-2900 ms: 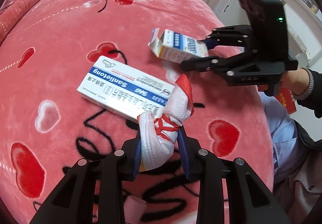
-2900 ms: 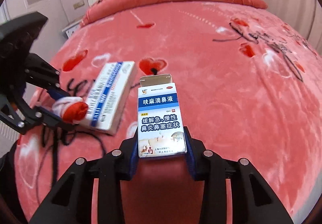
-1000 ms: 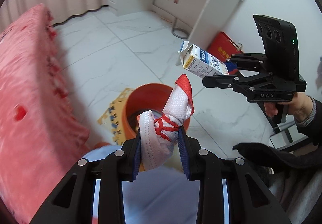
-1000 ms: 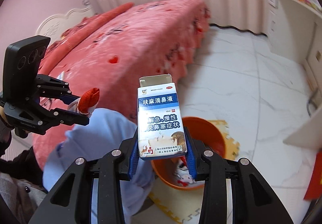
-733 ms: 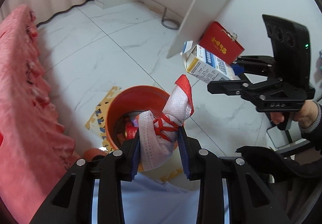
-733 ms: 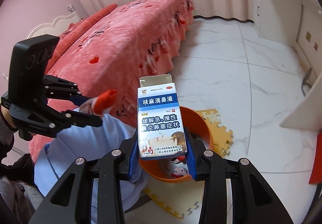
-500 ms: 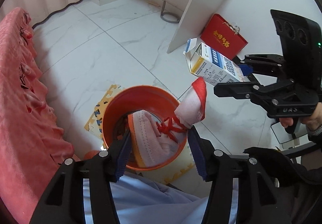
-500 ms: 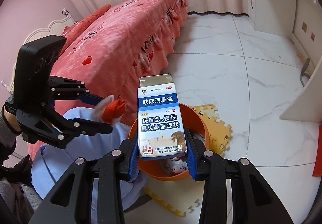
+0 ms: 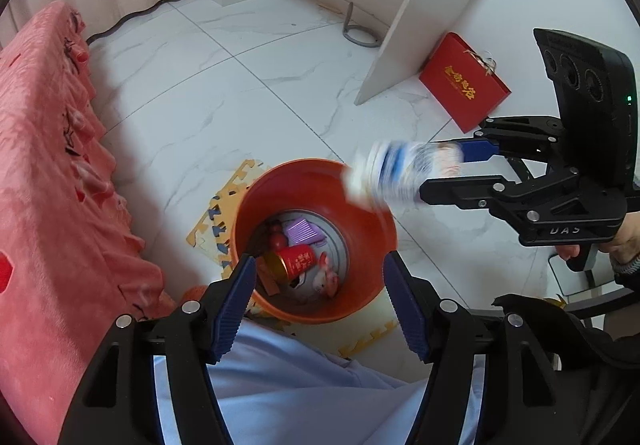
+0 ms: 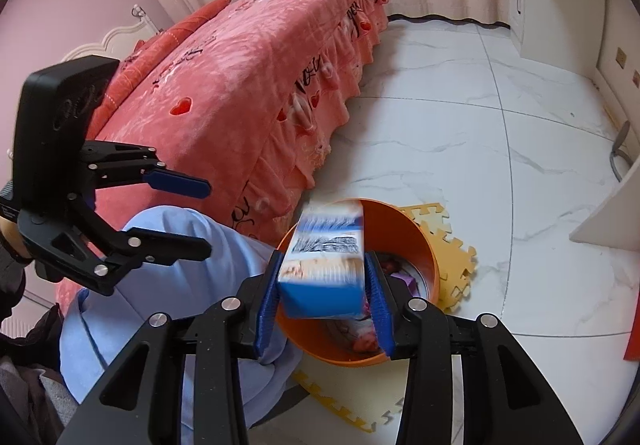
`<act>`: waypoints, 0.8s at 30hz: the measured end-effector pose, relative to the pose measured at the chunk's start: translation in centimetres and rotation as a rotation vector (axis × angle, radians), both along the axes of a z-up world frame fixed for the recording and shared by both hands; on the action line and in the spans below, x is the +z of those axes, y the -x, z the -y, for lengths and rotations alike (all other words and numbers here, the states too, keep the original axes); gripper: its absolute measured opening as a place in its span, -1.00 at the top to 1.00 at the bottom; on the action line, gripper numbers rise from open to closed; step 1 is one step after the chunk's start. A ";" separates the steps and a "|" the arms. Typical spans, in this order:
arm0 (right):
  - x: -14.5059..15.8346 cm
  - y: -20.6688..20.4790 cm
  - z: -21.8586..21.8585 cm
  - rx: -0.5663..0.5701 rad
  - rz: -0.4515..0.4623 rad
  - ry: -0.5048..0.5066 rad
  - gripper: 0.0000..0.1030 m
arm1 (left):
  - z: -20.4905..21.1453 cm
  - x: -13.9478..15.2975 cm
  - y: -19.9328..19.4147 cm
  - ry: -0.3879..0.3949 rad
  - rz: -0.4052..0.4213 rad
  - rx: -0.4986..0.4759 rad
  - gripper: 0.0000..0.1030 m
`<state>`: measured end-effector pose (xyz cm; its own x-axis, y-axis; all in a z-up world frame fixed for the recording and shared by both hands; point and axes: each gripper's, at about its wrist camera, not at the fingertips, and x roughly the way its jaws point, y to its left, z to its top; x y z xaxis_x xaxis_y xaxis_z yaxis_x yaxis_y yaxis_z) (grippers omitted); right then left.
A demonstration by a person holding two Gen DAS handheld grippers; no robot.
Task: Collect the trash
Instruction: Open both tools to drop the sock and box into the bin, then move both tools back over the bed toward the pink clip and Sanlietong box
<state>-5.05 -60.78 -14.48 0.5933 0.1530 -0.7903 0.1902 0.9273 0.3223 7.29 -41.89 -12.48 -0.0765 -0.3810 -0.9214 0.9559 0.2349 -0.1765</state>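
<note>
Medicine box (image 10: 324, 269) tips blurred from the loosening right gripper (image 10: 324, 305) over the orange bin (image 9: 372, 229), left gripper (image 9: 320, 305) already open, empty.

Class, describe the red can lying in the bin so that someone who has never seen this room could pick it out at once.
Start at the pink bed; on the white floor beside it an orange bin stands on a yellow foam mat. Inside, among the rubbish at the bottom, lies the red can. It lies on its side, next to a lilac ribbed piece, and is the only cylinder, red with a gold rim.
</note>
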 end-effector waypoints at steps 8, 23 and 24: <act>0.2 -0.8 -0.8 0.005 0.005 0.005 0.03 | -0.8 0.3 -0.3 0.001 0.009 0.025 -0.30; 3.4 -1.7 -5.0 0.093 0.052 0.003 -0.36 | -6.0 3.1 -0.4 0.044 0.068 0.116 -0.53; 3.7 -1.9 -5.5 0.109 0.056 0.005 -0.36 | -6.9 3.5 -0.5 0.048 0.079 0.136 -0.63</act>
<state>-3.20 -55.24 -10.83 0.6162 0.2150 -0.7577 0.0698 0.9433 0.3244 7.78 -34.99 -9.02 0.0507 -0.4267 -0.9030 0.9272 0.3562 -0.1162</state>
